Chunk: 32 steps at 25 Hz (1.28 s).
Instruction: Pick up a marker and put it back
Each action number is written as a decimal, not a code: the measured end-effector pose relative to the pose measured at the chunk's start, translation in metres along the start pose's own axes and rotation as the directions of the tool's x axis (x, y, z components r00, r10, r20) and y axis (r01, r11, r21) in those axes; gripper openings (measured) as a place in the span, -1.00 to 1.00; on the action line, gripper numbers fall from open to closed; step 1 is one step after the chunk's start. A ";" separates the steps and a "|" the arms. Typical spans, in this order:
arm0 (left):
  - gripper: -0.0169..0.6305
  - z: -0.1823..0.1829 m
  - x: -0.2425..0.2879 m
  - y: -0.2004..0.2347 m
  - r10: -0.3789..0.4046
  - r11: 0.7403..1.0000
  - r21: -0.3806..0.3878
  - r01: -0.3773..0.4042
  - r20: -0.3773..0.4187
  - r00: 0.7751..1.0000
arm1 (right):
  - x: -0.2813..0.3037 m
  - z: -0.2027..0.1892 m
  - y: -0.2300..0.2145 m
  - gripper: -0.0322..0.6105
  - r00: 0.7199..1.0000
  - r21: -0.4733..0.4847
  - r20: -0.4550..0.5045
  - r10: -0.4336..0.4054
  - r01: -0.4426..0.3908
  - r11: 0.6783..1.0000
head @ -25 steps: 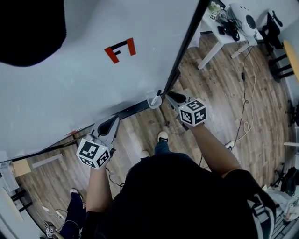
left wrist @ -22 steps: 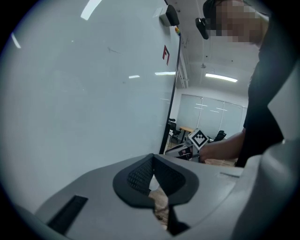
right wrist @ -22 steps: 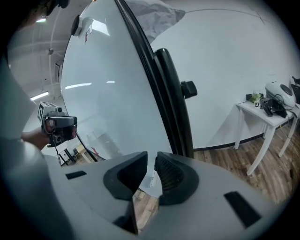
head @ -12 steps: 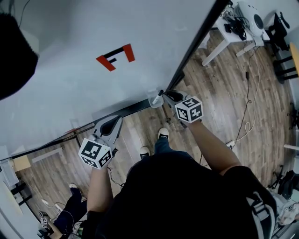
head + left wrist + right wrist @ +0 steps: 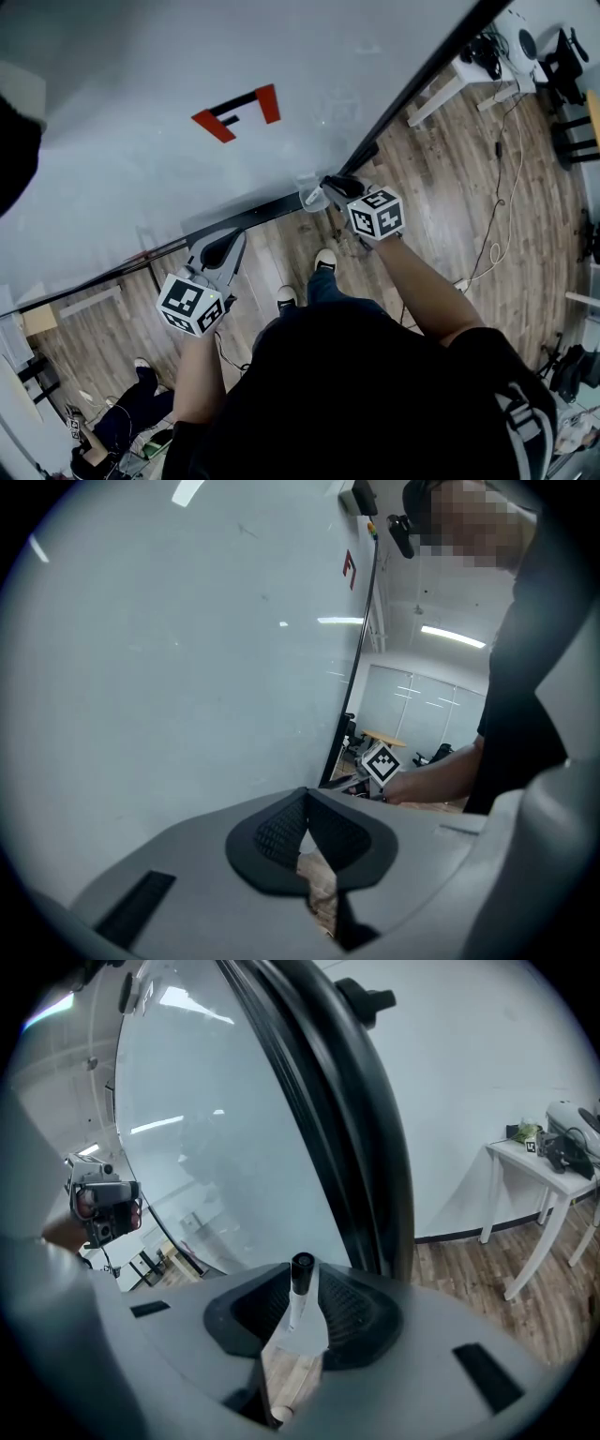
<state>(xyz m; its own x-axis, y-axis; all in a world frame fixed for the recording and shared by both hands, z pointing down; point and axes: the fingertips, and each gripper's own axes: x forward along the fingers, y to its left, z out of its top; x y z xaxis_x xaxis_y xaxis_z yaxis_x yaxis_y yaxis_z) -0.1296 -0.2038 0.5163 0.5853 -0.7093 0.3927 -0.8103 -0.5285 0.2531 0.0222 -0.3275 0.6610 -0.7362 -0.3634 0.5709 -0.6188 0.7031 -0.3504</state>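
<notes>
1 marker (image 5: pixel 300 1286) beside whiteboard frame (image 5: pixel 349 1101)

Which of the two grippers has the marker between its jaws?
The right gripper: the marker stands between its jaws, which have just been opening. The left gripper has its jaws together, nothing between them.

You have one marker (image 5: pixel 297 1309) and one cup (image 5: pixel 311 197) in front of you, against one board (image 5: pixel 141 178) with one black frame (image 5: pixel 424 75), carrying one red mark (image 5: pixel 239 111). Down on the floor you can count your own two shoes (image 5: pixel 325 260) and one other person (image 5: pixel 117 427), at the lower left of the head view. Off to your right stands one white table (image 5: pixel 520 1152).
</notes>
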 end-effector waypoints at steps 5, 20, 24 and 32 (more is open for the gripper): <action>-0.91 -0.002 -0.001 0.000 -0.003 1.000 -0.006 0.003 0.000 1.000 | 0.003 0.001 0.002 -0.63 1.000 -0.004 -0.004 0.001 -0.001 1.000; -0.91 -0.003 -0.011 0.000 -0.020 1.000 0.000 0.020 0.012 1.000 | -0.004 0.010 0.009 -0.69 0.999 -0.021 0.042 -0.023 0.024 0.999; -0.91 -0.001 -0.017 -0.002 -0.028 1.000 0.012 0.028 0.021 0.999 | -0.012 0.016 0.014 -0.69 0.997 -0.028 0.063 -0.038 0.040 0.999; -0.91 0.007 -0.032 -0.009 -0.057 0.997 0.047 0.055 0.043 0.997 | -0.043 0.039 0.026 -0.69 0.986 -0.032 0.146 -0.080 0.086 0.996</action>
<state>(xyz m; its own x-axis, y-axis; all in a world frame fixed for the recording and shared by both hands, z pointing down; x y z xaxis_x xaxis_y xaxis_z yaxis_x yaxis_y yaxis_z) -0.1402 -0.1799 0.4950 0.6311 -0.6976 0.3393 -0.7748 -0.5880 0.2322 0.0272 -0.3172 0.5981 -0.7161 -0.5039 0.4830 -0.6706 0.6886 -0.2759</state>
